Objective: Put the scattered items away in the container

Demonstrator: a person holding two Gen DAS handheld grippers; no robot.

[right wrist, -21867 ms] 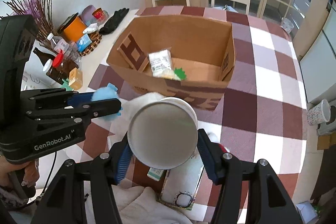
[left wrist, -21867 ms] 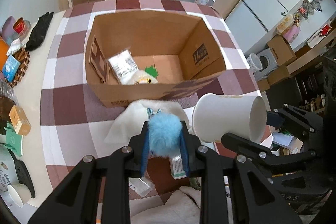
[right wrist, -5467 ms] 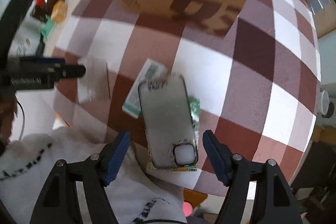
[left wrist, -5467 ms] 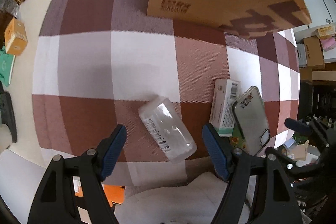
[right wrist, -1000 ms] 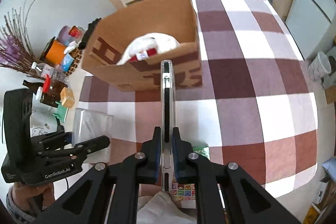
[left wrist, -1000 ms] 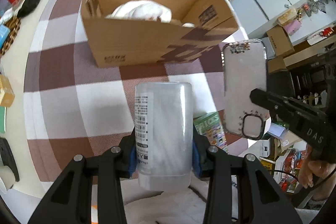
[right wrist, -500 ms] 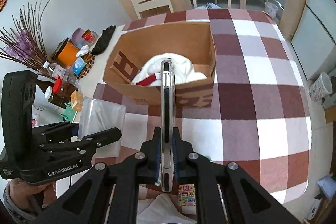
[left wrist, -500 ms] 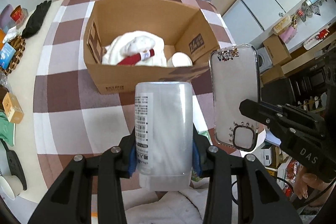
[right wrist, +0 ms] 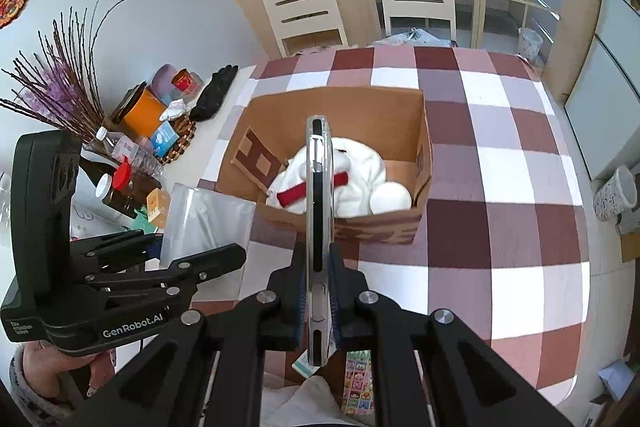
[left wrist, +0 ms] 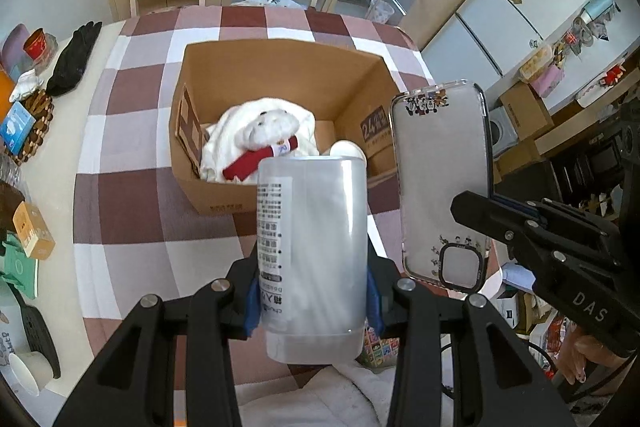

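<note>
- Bottle [left wrist: 312, 251]: clear plastic, rounded-rectangular body with a printed label strip, clamped across its width near the base by my left fingers [left wrist: 254, 301]. It hangs above the checked surface [left wrist: 132, 195], short of the cardboard box [left wrist: 280, 75].
- Handling judgement: light, smooth-walled and likely slippery; thin walls may flex, so a firm hold low on the body seems right.
- Phone case [right wrist: 319, 227]: translucent, thin, with a camera cut-out and small cartoon prints. My right fingers [right wrist: 299, 301] are nearly closed, pinching it edge-on near the lower end; it stands upright in front of the box.
- Handling judgement: very light and bendy; held by one end, the free end could wobble or twist out.
- Box contents: white plush toy [left wrist: 260, 135] with a red band, soft and bulky, and a white cup [right wrist: 390, 197] beside it. Open floor remains along the back wall.
- Still on the surface near me: a colourful printed card [right wrist: 358, 383].
</note>
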